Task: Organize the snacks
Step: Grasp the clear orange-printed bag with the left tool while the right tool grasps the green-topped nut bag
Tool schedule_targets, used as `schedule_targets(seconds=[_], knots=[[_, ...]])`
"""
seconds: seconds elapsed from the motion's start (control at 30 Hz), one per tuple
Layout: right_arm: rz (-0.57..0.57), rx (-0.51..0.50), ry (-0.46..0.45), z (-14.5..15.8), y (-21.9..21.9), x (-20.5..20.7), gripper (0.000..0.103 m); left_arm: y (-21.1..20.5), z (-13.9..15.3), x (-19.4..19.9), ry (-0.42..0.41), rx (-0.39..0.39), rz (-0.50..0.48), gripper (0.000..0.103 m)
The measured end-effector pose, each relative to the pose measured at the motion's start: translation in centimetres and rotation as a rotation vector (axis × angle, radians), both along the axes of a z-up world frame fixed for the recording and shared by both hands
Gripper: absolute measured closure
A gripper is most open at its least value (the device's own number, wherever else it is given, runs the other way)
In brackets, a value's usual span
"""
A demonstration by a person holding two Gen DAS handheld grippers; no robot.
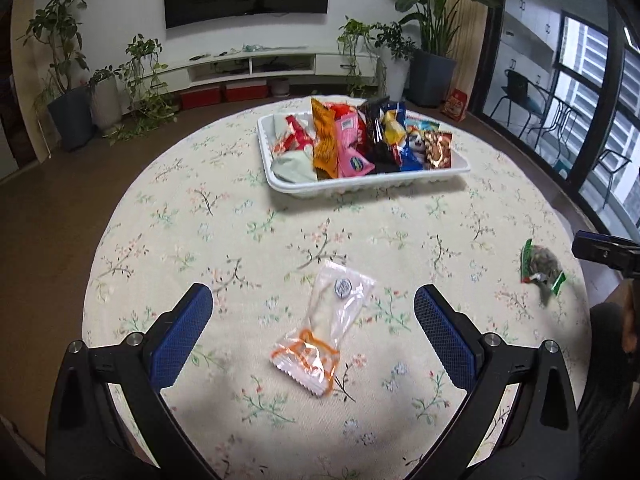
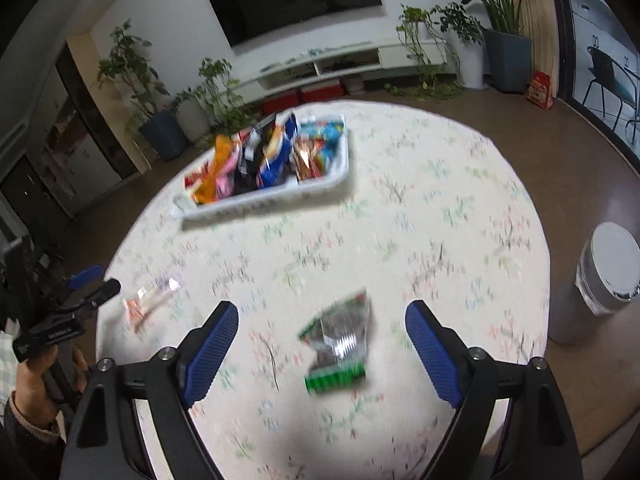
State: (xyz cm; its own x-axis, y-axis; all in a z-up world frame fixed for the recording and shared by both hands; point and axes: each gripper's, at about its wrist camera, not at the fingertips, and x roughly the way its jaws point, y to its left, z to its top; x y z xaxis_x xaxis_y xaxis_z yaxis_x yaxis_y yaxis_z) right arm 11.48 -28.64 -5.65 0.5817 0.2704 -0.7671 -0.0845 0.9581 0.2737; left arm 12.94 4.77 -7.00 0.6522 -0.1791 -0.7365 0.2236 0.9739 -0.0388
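in the left wrist view our left tongs (image 1: 313, 328) stand spread wide with nothing pinched, their blue pads on either side of a clear snack packet with orange print (image 1: 325, 326) that lies flat on the flowered desk (image 1: 200, 208) in the lower centre of the frame, apart from both pads. the white tray (image 1: 360, 184) sits in the upper centre, crowded with bright snack bags. at the right edge a green-edged packet (image 1: 540, 266) lies alone on the cloth, with the tip of the other tool just beyond it.

in the right wrist view, which is blurred, our right tongs (image 2: 322, 328) are also released and wide. the green-edged packet (image 2: 340, 344) lies on the desk between the pads in the lower centre, touching neither. the tray (image 2: 260, 200) is in the upper left of centre. the clear packet (image 2: 150, 300) shows at the left, near the left tongs (image 2: 98, 280) and the hand (image 2: 36, 384) that holds them. a grey bin with a white lid (image 2: 600, 280) stands off the desk at the right edge.
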Motion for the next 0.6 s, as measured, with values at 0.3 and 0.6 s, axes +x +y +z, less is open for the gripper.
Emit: schedule_targets(seconds=[0.3, 0.6], knots=[[0.086, -0.182, 0.042, -2.0, 2.1, 1.0, 0.018, -1.6, -2.3, 2.8, 0.139, 0.185, -0.075, 0.001], [0.133, -0.255, 0.131, -4.7, 2.8, 2.7, 0.034, -2.1, -5.1, 5.6, 0.192, 0.331, -0.16, 0.001]])
